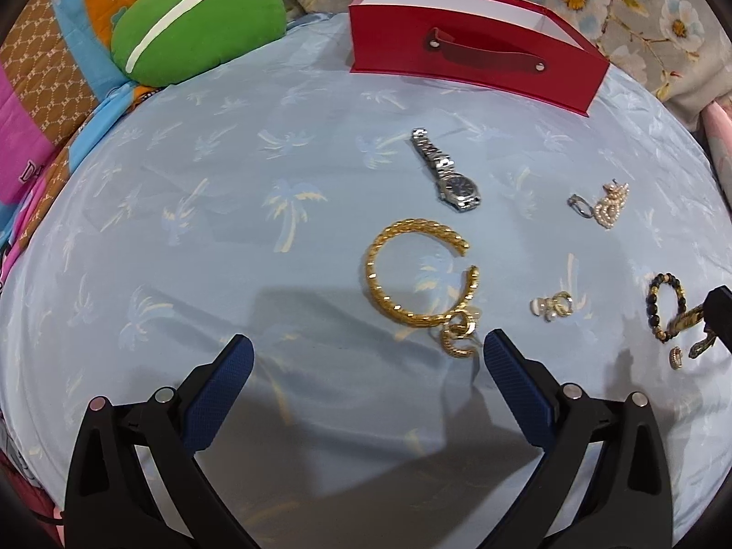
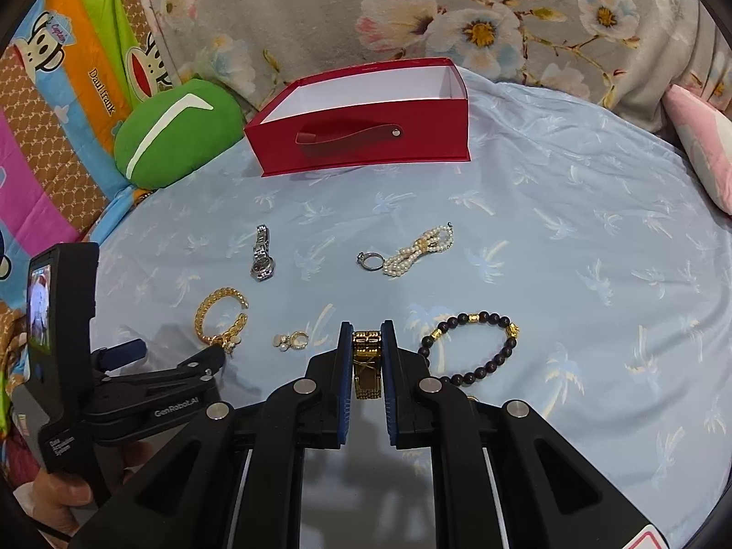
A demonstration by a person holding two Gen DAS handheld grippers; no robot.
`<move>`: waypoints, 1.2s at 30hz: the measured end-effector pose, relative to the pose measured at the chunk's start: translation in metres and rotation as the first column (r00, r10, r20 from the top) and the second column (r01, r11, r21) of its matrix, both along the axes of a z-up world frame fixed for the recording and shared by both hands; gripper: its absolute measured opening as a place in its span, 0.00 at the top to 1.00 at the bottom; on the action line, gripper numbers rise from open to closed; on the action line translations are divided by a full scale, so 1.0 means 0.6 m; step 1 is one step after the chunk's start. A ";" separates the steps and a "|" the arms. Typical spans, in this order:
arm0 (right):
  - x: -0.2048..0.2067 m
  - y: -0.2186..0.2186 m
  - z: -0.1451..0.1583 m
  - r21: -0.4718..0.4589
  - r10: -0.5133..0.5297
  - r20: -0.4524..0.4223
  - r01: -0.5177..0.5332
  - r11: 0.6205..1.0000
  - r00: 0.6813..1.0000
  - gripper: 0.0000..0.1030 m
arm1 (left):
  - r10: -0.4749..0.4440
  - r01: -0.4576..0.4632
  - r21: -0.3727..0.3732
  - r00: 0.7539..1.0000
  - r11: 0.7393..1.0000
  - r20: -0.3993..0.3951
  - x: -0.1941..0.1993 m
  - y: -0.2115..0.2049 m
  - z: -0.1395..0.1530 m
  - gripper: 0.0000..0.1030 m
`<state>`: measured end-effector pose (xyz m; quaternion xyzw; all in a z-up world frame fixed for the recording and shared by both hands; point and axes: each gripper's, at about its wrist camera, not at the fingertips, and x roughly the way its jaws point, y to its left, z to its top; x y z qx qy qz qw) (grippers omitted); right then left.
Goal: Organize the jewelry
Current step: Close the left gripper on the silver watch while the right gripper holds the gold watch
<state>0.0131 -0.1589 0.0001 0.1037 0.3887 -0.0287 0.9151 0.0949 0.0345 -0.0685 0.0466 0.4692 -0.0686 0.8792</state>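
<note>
1. Right wrist view: right gripper (image 2: 366, 343) clenched on a gold watch (image 2: 367, 363), pinched across its case so the band hangs free for carrying.
2. Left gripper (image 1: 368, 350) released, jaws spread wide above the bed (image 1: 183, 238), aimed at the gold twisted bangle (image 1: 414, 274) at 12 o'clock.
3. Red box (image 2: 361, 137) open-topped at 12 o'clock, probably the destination.
4. Laid out apart on the sheet, likely for single picks: silver watch (image 2: 261, 254) at 11, pearl bracelet (image 2: 418, 251) beside a ring (image 2: 369, 260) at 12, dark beaded bracelet (image 2: 473, 350) at 3.
</note>
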 end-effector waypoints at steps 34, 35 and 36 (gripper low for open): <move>-0.004 -0.022 -0.005 0.034 -0.016 -0.014 0.017 0.999 1.000 0.90 | -0.044 0.044 -0.001 0.999 0.999 -0.005 0.147 -0.119 -0.003 0.54; -0.004 -0.022 -0.005 0.035 -0.018 -0.014 0.018 0.999 1.000 0.90 | -0.048 0.048 -0.001 0.999 0.999 0.000 0.145 -0.120 -0.002 0.66; -0.004 -0.022 -0.005 0.035 -0.018 -0.015 0.019 0.999 1.000 0.90 | -0.052 0.052 -0.006 0.999 0.999 0.000 0.145 -0.121 -0.001 0.72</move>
